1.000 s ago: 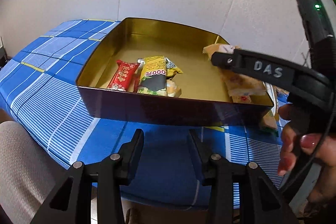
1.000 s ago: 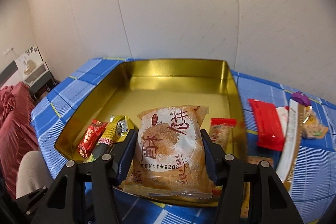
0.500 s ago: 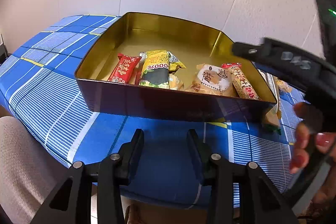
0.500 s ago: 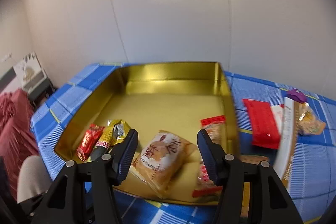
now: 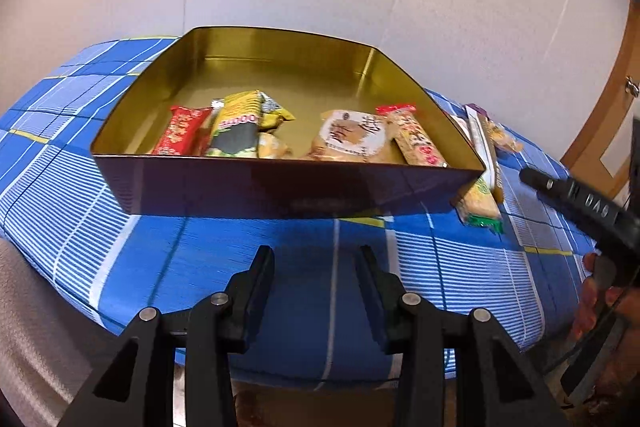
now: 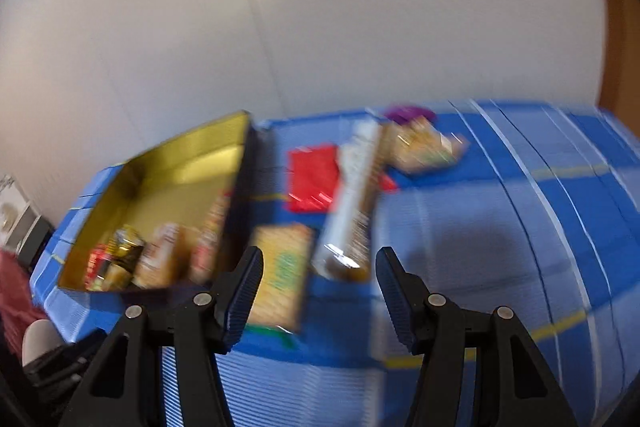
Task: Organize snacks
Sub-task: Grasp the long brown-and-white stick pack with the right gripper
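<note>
A gold-lined tin (image 5: 280, 187) stands on the blue checked cloth. Inside it lie a red packet (image 5: 182, 131), a yellow and black packet (image 5: 236, 129), a round pastry packet (image 5: 352, 137) and a red-white bar (image 5: 416, 139). My left gripper (image 5: 314, 255) hovers open and empty over the cloth, short of the tin's near wall. My right gripper (image 6: 320, 255) is open and empty, right of the tin (image 6: 180, 163), above a yellow-green packet (image 6: 280, 267) and a long white-brown bar (image 6: 352, 203). The right wrist view is blurred.
More loose snacks lie right of the tin: a red packet (image 6: 312, 179), a clear packet (image 6: 424, 145) and a purple piece (image 6: 408, 113). A hand (image 5: 596, 291) holds the right gripper at the table's right. White wall behind; the table edge is close below both grippers.
My right gripper let go of the pastry packet, which now lies in the tin, then swung right to the loose snacks. The left gripper stayed about where it was.
</note>
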`<act>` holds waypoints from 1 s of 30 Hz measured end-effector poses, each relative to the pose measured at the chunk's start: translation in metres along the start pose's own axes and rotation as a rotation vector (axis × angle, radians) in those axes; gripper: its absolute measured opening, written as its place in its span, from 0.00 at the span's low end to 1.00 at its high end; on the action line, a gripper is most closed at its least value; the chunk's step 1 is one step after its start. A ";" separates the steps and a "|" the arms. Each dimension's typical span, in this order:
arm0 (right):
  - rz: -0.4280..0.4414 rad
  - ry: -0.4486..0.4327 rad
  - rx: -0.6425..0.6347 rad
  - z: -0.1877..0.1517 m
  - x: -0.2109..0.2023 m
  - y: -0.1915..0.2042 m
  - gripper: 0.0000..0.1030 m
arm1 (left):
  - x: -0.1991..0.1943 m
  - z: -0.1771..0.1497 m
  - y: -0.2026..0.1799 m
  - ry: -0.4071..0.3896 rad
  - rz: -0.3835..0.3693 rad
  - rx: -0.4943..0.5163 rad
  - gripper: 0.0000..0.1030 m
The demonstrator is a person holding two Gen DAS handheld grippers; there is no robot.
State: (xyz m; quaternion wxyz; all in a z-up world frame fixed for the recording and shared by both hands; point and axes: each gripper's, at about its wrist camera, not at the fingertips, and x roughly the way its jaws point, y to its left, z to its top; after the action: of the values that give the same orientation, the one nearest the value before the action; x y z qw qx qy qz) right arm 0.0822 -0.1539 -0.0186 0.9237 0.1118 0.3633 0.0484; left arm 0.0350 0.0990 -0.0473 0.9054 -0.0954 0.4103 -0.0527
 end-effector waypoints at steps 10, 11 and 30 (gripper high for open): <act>0.015 0.040 0.045 0.003 0.014 -0.012 0.51 | 0.000 -0.002 -0.009 -0.001 -0.024 0.039 0.42; 0.010 0.044 0.054 0.011 0.020 -0.013 0.51 | 0.000 -0.003 -0.009 0.000 -0.024 0.041 0.42; -0.079 0.129 -0.012 0.041 0.069 -0.028 0.25 | 0.009 -0.003 -0.031 0.051 -0.082 0.125 0.42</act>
State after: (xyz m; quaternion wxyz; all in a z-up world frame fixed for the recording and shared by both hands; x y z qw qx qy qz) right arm 0.1603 -0.1760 -0.0419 0.9001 0.0886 0.4261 0.0210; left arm 0.0383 0.0662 -0.0494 0.8960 -0.0543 0.4248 -0.1178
